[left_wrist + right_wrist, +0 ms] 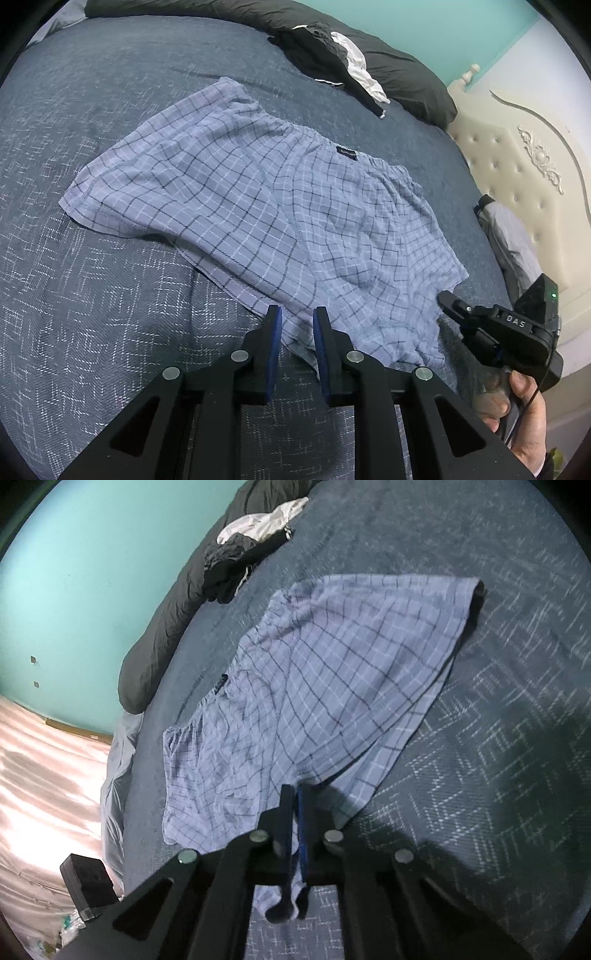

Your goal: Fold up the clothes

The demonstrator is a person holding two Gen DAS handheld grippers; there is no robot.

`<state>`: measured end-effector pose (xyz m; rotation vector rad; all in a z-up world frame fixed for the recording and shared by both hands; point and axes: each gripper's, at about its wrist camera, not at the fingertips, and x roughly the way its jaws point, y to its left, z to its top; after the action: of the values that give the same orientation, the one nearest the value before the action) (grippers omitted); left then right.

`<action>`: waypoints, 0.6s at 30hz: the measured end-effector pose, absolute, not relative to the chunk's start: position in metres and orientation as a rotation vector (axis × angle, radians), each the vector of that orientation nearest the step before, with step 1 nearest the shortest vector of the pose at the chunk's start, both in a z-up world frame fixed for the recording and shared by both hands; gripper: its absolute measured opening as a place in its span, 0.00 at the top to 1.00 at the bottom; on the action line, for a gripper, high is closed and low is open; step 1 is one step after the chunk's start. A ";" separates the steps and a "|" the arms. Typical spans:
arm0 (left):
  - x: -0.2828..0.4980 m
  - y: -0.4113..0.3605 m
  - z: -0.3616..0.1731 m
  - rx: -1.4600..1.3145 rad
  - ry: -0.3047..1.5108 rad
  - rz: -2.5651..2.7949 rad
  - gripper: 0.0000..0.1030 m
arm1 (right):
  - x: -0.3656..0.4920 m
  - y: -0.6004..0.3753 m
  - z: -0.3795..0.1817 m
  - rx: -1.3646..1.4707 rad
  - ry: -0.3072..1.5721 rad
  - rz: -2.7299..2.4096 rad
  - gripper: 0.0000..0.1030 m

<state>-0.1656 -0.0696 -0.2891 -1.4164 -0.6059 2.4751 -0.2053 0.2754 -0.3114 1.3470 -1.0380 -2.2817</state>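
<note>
Right hand-held gripper (295, 794) pinches checked shorts (314, 672).

Pale blue checked shorts (258, 199), dark blue white-flecked bedspread (110, 314), charcoal duvet (399, 62), turquoise wall (74, 590)

Black angular left gripper (297, 317), blue-padded jaws, silver pivot screws.
</note>
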 end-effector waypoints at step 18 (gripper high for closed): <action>-0.170 -0.082 -0.284 -1.404 -0.631 2.515 0.80 | -0.196 0.281 -0.318 1.452 -0.941 -2.344 0.98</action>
<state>-0.1696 -0.0819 -0.2841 -1.4042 -0.6306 2.5153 -0.1956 0.2810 -0.3177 1.4518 -0.9409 -2.3435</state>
